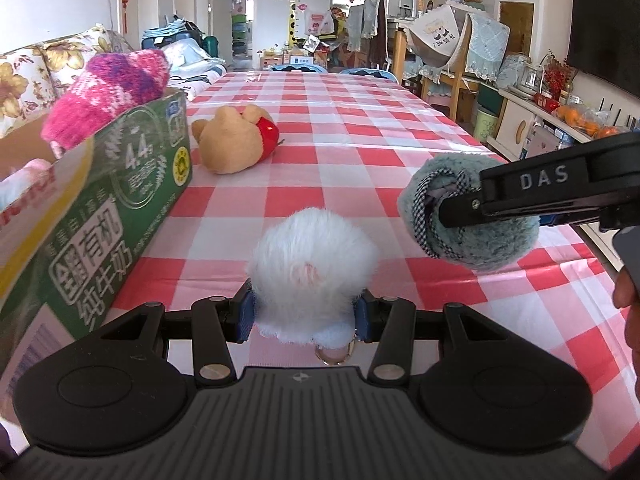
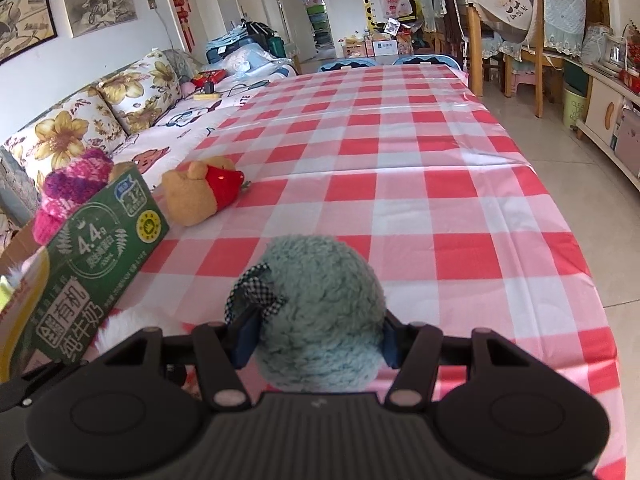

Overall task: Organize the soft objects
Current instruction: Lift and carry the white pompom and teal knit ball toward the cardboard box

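While clamped, teal plush [image 2: 320,312] bow [image 2: 256,292] left, L gripper [image 1: 305,316] w/ white plush [image 1: 312,268]

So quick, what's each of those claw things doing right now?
Left gripper: closed on the white fluffy toy.
Right gripper: closed on the teal fuzzy toy.

Home living room: floral sofa [image 2: 100,112], checked table [image 2: 400,160].

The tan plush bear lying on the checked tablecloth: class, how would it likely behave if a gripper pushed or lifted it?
The tan plush bear looks stuffed and soft, so it would probably squash under the pads. Probably light for its size. Lying slumped on its side, it would likely slide or flop, not roll.
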The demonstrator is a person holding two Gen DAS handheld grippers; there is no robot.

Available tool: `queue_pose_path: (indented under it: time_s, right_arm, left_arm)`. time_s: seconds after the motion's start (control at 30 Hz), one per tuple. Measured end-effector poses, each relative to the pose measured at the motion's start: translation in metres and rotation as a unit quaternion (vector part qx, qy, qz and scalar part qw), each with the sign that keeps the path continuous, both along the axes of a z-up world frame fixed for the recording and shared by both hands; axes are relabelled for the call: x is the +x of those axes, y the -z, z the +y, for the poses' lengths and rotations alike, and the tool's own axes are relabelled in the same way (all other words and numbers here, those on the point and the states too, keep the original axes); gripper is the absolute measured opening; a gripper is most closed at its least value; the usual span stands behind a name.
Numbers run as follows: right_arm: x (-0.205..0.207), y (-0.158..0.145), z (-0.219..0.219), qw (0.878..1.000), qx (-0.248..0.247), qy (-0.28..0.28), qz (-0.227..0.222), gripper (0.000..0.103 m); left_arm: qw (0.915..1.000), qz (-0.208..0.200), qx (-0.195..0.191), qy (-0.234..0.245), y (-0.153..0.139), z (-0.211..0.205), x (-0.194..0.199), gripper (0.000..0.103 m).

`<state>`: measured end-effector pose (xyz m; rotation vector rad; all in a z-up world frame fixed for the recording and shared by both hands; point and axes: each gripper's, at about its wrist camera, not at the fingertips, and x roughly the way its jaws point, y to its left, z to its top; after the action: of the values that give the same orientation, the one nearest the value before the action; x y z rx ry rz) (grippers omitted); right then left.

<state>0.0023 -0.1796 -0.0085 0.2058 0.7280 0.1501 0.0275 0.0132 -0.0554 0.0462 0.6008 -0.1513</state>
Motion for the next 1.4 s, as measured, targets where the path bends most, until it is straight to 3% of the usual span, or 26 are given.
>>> queue_pose_path:
  time_s: [0.7,0.87,1.17,1.4]
  right_arm:
    - [-0.045,-0.019,0.042,0.998,-0.038,-0.018,-0.043,0.058]
    - [-0.053,-0.023,0.042,0.999,-0.016,-0.022,-0.048,0.058]
    - [-0.068,-0.034,0.022,0.995,0.086,-0.008,-0.056,0.058]
    - [-0.076,-0.044,0.016,0.989,0.128,-0.006,-0.068,0.058]
  left_arm:
    - [0.9999,0.0,-0.004,-0.016,-0.016,0.024,-0.036,0.058]
    - [0.9997,-0.01,-0.008,-0.022,-0.026,0.034,-0.044,0.058]
    - [0.9988,-0.038,-0.023,-0.018,-0.045,0.044,-0.054,0.058]
    - [0.9977,-0.051,-0.042,-0.014,-0.058,0.052,-0.054,0.059]
